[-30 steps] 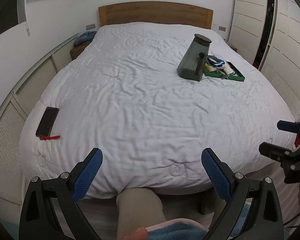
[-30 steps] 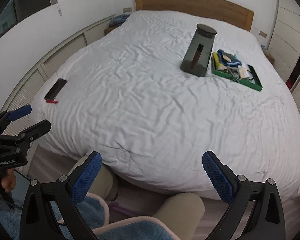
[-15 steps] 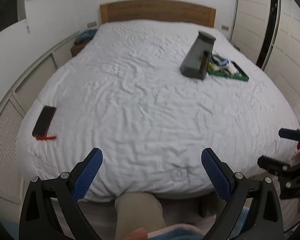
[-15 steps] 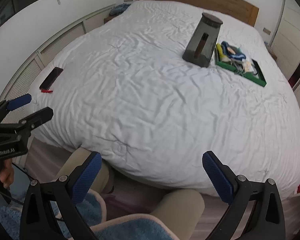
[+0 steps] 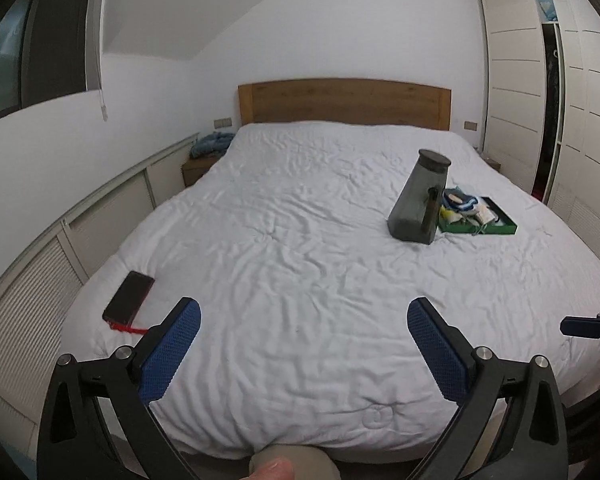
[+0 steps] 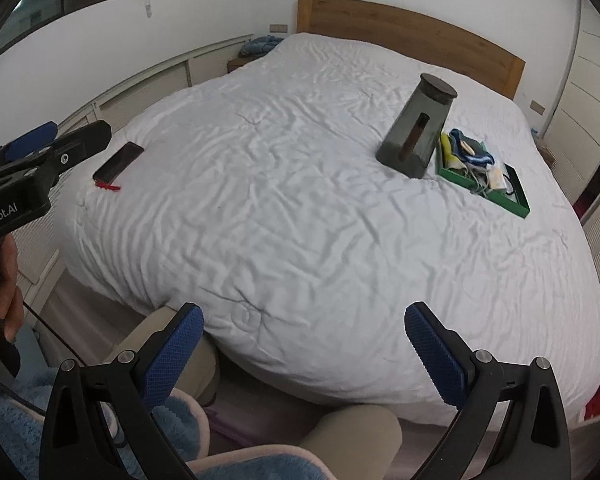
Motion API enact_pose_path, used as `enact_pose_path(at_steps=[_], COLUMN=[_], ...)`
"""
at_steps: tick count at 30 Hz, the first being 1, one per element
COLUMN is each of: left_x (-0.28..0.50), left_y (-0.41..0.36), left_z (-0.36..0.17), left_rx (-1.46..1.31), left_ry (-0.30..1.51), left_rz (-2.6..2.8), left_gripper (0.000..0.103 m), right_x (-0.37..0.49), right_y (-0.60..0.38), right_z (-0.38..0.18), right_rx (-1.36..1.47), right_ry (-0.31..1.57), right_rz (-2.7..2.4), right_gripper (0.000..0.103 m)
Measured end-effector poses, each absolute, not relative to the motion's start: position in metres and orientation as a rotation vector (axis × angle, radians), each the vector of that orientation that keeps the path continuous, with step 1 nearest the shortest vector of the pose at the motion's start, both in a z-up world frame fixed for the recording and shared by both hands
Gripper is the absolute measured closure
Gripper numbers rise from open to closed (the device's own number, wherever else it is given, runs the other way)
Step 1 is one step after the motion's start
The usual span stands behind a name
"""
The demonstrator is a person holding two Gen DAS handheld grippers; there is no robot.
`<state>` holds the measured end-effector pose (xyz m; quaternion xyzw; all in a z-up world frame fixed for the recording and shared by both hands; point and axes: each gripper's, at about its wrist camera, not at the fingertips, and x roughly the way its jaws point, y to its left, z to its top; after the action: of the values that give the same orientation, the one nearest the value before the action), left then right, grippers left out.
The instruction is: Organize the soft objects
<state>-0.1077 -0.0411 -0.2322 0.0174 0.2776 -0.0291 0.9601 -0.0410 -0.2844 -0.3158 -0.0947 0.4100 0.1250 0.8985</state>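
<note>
The small soft things heaped in the shallow green rectangular tray [image 6: 516, 204] are too tangled to sort by eye: I make out blue and white knitted pieces [image 6: 470, 148], something yellow and thin cords, but not what each one is. The tall smoky-grey translucent jug with a dark lid [image 6: 418, 128] stands touching the tray's near-left end and hides part of it in the left wrist view. My left gripper [image 5: 304, 334] has its jaws spread wide with nothing between them, low over the foot of the white rumpled duvet [image 5: 300, 240]; my right gripper [image 6: 304, 336] is spread and empty too. Tray and jug sit far up the bed, well apart from both. A black phone with a red strap [image 5: 129, 296] lies near the left edge. On the left gripper's body I read "nRobot.AI", its start cut off.
</note>
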Motion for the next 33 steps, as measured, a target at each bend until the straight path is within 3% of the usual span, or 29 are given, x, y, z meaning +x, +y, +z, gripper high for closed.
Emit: enact_pose_path(at_steps=[9,19,26,33], left_x=[-0.093,-0.019,0.004,0.013], left_y=[-0.035,-0.047,-0.057,-0.063], left_z=[-0.244,-0.221,-0.149,-0.070], left_rx=[-0.003,-0.012,0.016,0.051], left_ry=[0.611,0.667,0.707,0.733], left_rz=[-0.028,-0.037,-0.062,-0.092], left_gripper=[0.001,0.001,0.001,0.001], right_x=[-0.036,0.049,0.080,0.082], right_y=[-0.286,-0.298,-0.307,-0.305], right_z=[-0.312,-0.291,-0.215,-0.103], right_rx=[-0.203,-0.146,-0.154,-0.185], right_ry=[0.863,0.922,1.009,1.015], right_rz=[0.244,0.221,0.177,0.175], right_gripper=[0.000,0.000,0.000,0.000])
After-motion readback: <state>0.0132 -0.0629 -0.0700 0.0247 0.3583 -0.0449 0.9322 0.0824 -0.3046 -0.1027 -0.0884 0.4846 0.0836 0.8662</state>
